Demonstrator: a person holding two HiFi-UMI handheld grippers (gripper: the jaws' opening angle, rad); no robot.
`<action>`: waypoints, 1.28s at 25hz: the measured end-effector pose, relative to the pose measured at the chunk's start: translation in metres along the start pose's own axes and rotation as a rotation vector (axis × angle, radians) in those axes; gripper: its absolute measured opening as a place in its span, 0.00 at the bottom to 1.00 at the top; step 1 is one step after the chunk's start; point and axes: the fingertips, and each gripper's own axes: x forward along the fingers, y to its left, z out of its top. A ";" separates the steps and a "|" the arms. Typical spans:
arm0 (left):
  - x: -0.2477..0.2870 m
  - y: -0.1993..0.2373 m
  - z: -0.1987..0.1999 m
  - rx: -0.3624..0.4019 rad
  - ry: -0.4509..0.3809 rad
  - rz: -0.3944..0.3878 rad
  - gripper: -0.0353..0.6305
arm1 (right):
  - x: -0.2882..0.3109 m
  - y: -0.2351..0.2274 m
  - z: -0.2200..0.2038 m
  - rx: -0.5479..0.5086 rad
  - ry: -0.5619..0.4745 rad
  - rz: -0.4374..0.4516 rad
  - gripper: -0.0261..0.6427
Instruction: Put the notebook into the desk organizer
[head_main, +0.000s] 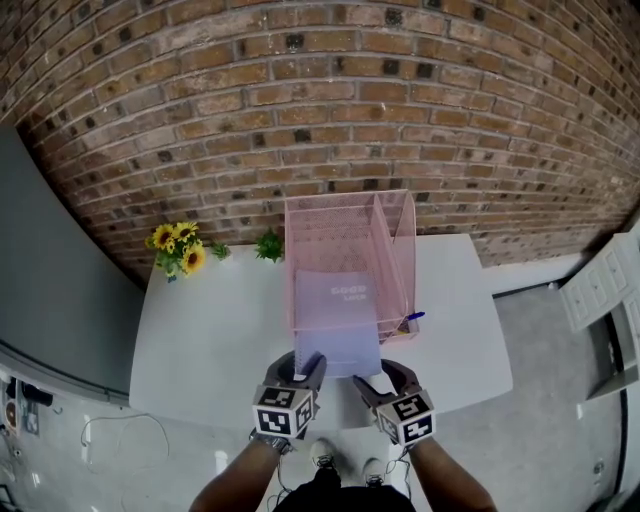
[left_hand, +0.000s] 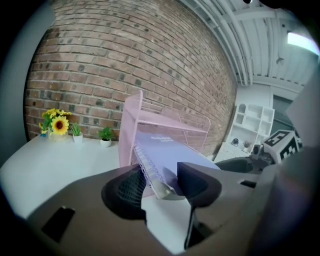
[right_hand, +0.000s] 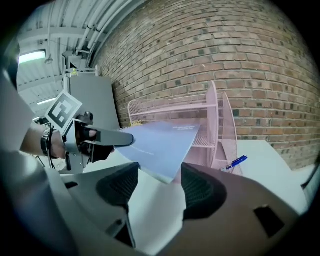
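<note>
The notebook (head_main: 338, 322) rests with its far end inside the pink mesh desk organizer (head_main: 396, 215), its near end jutting out. Your left gripper (head_main: 300, 368) stands parted around the spiral corner. Your right gripper (head_main: 383, 380) gapes wide at the other corner.

Industrial-style workroom; brick wall (head_main: 320, 100), white table (head_main: 215, 335), exposed ceiling pipes (left_hand: 225, 35).

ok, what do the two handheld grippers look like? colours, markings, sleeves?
Both match. The left gripper and right gripper have dark grey curved jaws with black ribbed pads. Each carries a white cube with black square markers. The forearms are bare, and no sleeves or cables show.
</note>
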 end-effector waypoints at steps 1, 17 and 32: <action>0.001 0.000 -0.001 0.017 0.003 -0.001 0.33 | 0.000 -0.001 0.000 0.007 -0.003 -0.007 0.45; -0.006 -0.003 -0.023 0.018 0.063 -0.046 0.47 | 0.007 -0.032 0.017 0.084 -0.071 -0.105 0.43; -0.016 -0.001 -0.014 0.050 0.032 -0.022 0.47 | 0.023 -0.045 0.024 0.092 -0.057 -0.203 0.45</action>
